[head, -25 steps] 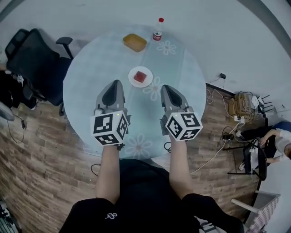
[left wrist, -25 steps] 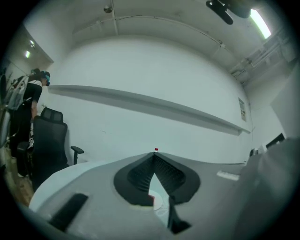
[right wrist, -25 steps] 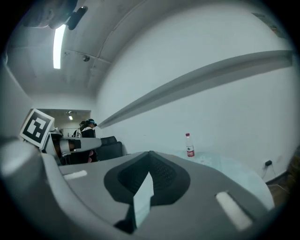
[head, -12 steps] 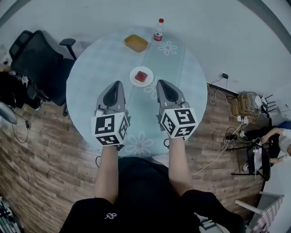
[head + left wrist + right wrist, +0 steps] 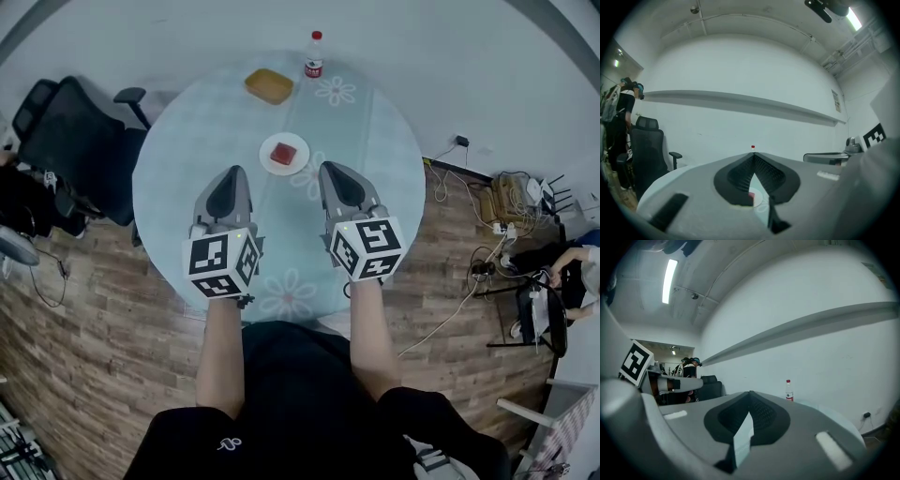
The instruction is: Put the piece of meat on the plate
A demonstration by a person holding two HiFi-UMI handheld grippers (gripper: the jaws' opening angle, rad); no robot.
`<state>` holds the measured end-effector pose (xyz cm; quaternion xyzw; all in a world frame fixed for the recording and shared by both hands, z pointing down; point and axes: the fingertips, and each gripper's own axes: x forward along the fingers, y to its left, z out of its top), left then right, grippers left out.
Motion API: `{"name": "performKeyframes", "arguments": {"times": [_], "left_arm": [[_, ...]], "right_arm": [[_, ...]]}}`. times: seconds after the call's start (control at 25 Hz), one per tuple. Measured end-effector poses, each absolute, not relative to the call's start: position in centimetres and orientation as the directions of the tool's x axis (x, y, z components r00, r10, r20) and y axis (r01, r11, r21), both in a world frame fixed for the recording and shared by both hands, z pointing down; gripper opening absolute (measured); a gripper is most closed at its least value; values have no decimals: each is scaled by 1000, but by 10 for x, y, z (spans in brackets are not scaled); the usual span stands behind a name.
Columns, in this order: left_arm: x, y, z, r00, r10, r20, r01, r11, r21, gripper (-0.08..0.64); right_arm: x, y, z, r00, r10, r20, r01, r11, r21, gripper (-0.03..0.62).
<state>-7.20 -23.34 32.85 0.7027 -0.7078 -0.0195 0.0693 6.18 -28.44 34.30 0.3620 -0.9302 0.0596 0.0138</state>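
A red piece of meat (image 5: 283,154) lies on a small white plate (image 5: 297,142) near the middle of the round glass table (image 5: 183,141). My left gripper (image 5: 233,170) and right gripper (image 5: 328,166) hover side by side just short of the plate, one on each side, both level and both shut with nothing held. In the left gripper view the jaws meet at the tip (image 5: 753,153), and the meat (image 5: 750,196) and plate (image 5: 761,199) show through the gap below. The right gripper (image 5: 750,393) has its jaws closed too.
A red-capped bottle (image 5: 314,55) and an orange dish (image 5: 268,85) stand at the table's far edge. A black office chair (image 5: 66,131) sits at the left. Cables and power strips (image 5: 506,202) lie on the wooden floor at the right, near a seated person (image 5: 572,272).
The right gripper has drifted slightly left and rolled a little. The left gripper stays put. The meat stays on the plate; the whole view has shifted a bit.
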Motion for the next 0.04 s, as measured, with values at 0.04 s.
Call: {"name": "performKeyframes", "arguments": {"times": [0.04], "left_arm": [[-70,-235,329,0,-997,72,-992,9,127,-5]], "right_arm": [[63,-285,343,-738,-671,68,-674,732,-99,8]]}}
